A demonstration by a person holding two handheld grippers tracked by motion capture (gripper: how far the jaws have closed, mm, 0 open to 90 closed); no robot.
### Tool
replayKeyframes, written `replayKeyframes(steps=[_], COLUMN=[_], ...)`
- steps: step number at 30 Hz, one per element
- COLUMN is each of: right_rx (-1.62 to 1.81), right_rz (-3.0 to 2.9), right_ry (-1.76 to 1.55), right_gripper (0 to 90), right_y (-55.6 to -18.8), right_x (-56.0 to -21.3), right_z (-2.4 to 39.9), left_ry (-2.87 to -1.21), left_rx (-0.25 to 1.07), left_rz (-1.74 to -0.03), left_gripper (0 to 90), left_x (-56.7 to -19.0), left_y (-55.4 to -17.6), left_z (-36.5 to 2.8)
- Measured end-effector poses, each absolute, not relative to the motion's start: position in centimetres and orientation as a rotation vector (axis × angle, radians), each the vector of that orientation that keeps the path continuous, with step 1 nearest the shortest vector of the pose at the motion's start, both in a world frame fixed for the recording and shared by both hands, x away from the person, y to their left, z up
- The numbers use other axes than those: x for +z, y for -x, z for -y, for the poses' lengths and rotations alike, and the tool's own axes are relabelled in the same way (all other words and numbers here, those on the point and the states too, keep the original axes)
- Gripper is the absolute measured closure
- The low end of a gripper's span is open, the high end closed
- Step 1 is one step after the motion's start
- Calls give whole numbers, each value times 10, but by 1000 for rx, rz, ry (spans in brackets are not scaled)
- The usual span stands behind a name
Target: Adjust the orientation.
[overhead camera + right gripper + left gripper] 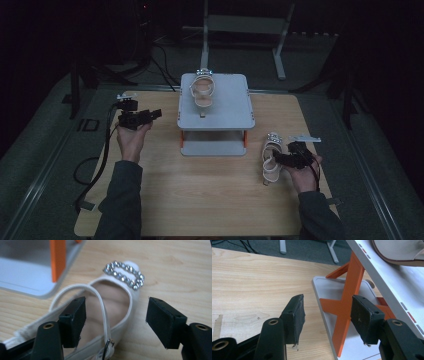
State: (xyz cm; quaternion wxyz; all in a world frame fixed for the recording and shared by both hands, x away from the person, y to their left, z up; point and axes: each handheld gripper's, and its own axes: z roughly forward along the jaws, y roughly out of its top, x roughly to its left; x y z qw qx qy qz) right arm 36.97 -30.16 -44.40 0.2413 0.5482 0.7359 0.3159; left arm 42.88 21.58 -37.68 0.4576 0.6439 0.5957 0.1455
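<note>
A white sandal [204, 91] lies on the top shelf of a grey stand [225, 107] with orange legs [347, 297]. Its twin, a white sandal [273, 145] with a rhinestone buckle [125, 273], lies on the wooden table to the right of the stand. My right gripper [279, 159] is open over this sandal [112, 295]: one jaw hangs above the insole, the other outside the sandal's edge. My left gripper [154, 114] is open and holds nothing. It hovers left of the stand, its jaws [328, 315] facing the orange cross-brace. The upper sandal's sole [402, 252] shows above the shelf.
The stand's lower shelf [212, 147] rests on the table [210, 200]. A black cable [100, 165] trails off the table's left edge. A metal frame [240, 25] stands on the dark floor behind the table.
</note>
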Motion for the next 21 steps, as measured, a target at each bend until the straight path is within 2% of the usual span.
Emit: replayKeyframes(steps=[16, 21], right_rx=[864, 859], right_rz=[-2041, -2059], right_ry=[-1683, -1746], right_gripper=[463, 548], right_y=[-366, -367], right_x=[-447, -452], right_z=[313, 315], left_ry=[-1591, -1589], left_rx=[352, 353], left_rz=[-1466, -1465], left_gripper=[453, 453], left_x=[-379, -379], left_y=[-429, -429], left_z=[-213, -213])
